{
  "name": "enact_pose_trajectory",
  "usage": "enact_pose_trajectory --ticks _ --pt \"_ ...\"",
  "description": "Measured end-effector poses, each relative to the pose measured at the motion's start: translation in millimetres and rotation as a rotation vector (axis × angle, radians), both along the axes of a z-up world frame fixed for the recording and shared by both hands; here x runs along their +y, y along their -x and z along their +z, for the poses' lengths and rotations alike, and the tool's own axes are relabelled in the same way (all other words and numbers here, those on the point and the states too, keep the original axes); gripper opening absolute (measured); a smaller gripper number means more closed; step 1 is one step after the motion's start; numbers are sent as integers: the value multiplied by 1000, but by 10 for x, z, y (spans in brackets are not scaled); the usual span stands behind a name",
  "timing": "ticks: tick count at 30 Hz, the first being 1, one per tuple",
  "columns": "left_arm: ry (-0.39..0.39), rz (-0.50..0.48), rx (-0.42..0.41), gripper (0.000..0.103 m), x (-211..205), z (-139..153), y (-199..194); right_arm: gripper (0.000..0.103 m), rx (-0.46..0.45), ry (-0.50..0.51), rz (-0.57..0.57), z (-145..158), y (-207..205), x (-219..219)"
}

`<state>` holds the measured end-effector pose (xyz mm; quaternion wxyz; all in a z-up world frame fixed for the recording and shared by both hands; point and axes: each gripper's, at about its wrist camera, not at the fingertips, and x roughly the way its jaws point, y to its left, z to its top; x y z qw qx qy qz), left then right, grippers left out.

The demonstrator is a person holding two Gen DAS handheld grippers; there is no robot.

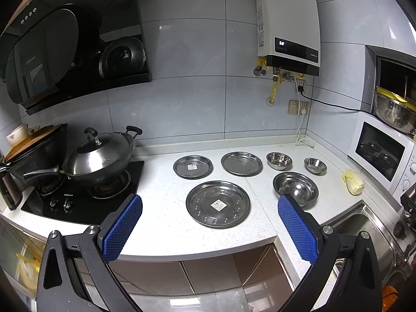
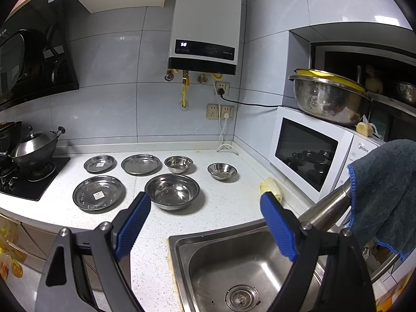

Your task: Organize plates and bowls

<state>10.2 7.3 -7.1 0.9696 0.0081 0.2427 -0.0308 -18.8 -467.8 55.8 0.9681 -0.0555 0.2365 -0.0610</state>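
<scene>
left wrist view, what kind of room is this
Most likely a home kitchen: a gas hob with a lidded wok on it, a steel sink set into the white counter, and a microwave beside a wall-mounted water heater.

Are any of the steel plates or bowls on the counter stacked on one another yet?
No. In the left wrist view the three plates, such as the large plate, and the three bowls, such as the large bowl, each lie apart on the countertop.
</scene>
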Motion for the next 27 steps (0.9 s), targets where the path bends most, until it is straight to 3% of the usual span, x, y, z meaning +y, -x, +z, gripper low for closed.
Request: enact_pose_trajectory --ticks 27 --pt "3 0 7 102 54 -6 -16 86 4 7 2 4 -9 26"
